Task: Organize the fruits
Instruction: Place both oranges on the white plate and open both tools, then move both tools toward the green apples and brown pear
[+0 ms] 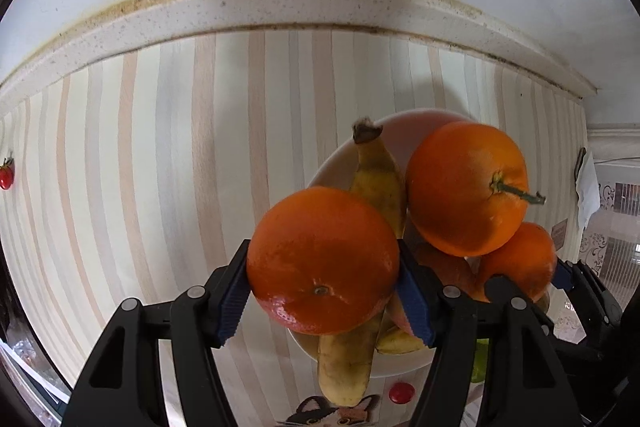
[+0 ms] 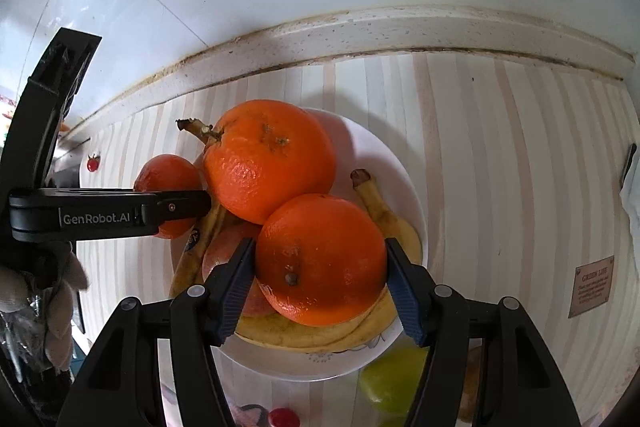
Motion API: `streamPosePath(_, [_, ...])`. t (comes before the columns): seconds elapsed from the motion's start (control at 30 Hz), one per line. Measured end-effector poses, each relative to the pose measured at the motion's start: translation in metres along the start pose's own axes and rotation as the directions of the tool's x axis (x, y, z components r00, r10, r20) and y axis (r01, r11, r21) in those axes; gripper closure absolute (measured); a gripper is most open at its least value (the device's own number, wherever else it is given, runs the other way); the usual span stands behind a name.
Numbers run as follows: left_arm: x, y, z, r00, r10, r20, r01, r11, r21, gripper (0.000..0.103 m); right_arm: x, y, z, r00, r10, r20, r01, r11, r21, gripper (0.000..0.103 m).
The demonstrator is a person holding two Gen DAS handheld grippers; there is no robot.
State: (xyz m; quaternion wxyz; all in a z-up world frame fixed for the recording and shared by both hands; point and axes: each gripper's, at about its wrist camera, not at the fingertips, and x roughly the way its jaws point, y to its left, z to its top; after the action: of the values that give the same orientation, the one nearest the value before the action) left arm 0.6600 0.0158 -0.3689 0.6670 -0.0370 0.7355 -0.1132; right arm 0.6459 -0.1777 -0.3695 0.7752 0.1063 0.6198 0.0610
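A white plate (image 2: 394,163) on the striped counter holds bananas (image 2: 384,223), a reddish apple (image 2: 224,251) and a large orange (image 2: 268,159). My left gripper (image 1: 324,279) is shut on an orange (image 1: 322,259) over the plate's left side; that gripper and its orange (image 2: 166,173) show at the left of the right wrist view. My right gripper (image 2: 320,267) is shut on another orange (image 2: 320,259) above the bananas; it shows in the left wrist view (image 1: 524,259) at the right, below the large orange (image 1: 466,187). A green fruit (image 2: 394,379) lies by the plate's near rim.
A raised speckled counter edge (image 1: 280,11) and white tiled wall run behind the plate. Small red tomato stickers (image 1: 6,177) mark the striped mat. A white cloth (image 1: 588,187) hangs at the right. My gloved hand (image 2: 60,291) holds the left gripper.
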Motion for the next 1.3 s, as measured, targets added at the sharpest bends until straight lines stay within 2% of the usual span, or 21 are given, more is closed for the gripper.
streamPosePath(0.13, [0.004, -0.002, 0.001, 1.000, 0.010, -0.011, -0.010, 1.000, 0.006, 0.039, -0.002, -0.005, 0.001, 1.000, 0.024, -0.001, -0.024, 0.999, 0.034, 0.036])
streamPosePath(0.33, [-0.005, -0.006, -0.002, 1.000, 0.007, 0.015, -0.007, 1.000, 0.012, 0.036, -0.004, -0.006, 0.000, 1.000, 0.022, -0.004, -0.022, 0.999, 0.045, 0.036])
streamPosePath(0.43, [-0.013, -0.007, -0.006, 1.000, 0.001, 0.026, -0.001, 1.000, 0.009, 0.034, -0.009, -0.007, 0.000, 0.999, 0.034, 0.001, -0.034, 0.997, 0.066, 0.029])
streamPosePath(0.57, [-0.024, -0.006, -0.014, 0.999, -0.008, 0.051, 0.008, 1.000, -0.001, 0.033, -0.020, -0.006, -0.002, 0.999, 0.042, 0.013, -0.043, 0.997, 0.068, 0.028])
streamPosePath(0.67, [-0.037, -0.006, -0.024, 0.997, -0.018, 0.082, 0.018, 1.000, -0.008, 0.029, -0.029, -0.005, -0.005, 0.999, 0.035, 0.022, -0.036, 0.998, 0.058, 0.028])
streamPosePath(0.93, [-0.063, -0.006, -0.068, 0.987, 0.004, 0.158, -0.003, 1.000, -0.009, 0.029, -0.061, 0.004, -0.025, 0.999, -0.021, 0.047, 0.021, 1.000, -0.004, 0.025])
streamPosePath(1.0, [-0.067, -0.013, -0.076, 0.984, 0.022, 0.175, -0.022, 1.000, -0.001, 0.024, -0.069, 0.008, -0.032, 0.998, -0.044, 0.053, 0.045, 0.999, -0.030, 0.020])
streamPosePath(1.03, [-0.065, -0.019, -0.079, 0.982, 0.029, 0.186, -0.030, 1.000, 0.002, 0.015, -0.072, 0.010, -0.035, 0.997, -0.054, 0.059, 0.056, 0.998, -0.039, 0.016])
streamPosePath(1.13, [-0.071, -0.023, -0.096, 0.976, 0.044, 0.214, -0.047, 0.999, 0.010, 0.013, -0.081, 0.015, -0.045, 0.993, -0.093, 0.072, 0.098, 0.993, -0.070, 0.014])
streamPosePath(1.23, [-0.077, -0.025, -0.111, 0.968, 0.064, 0.244, -0.067, 0.998, 0.002, 0.007, -0.089, 0.016, -0.055, 0.990, -0.114, 0.083, 0.121, 0.990, -0.079, 0.006])
streamPosePath(1.3, [-0.083, -0.026, -0.120, 0.961, 0.079, 0.266, -0.079, 0.997, -0.010, 0.007, -0.095, 0.017, -0.061, 0.987, -0.129, 0.098, 0.138, 0.987, -0.086, 0.006])
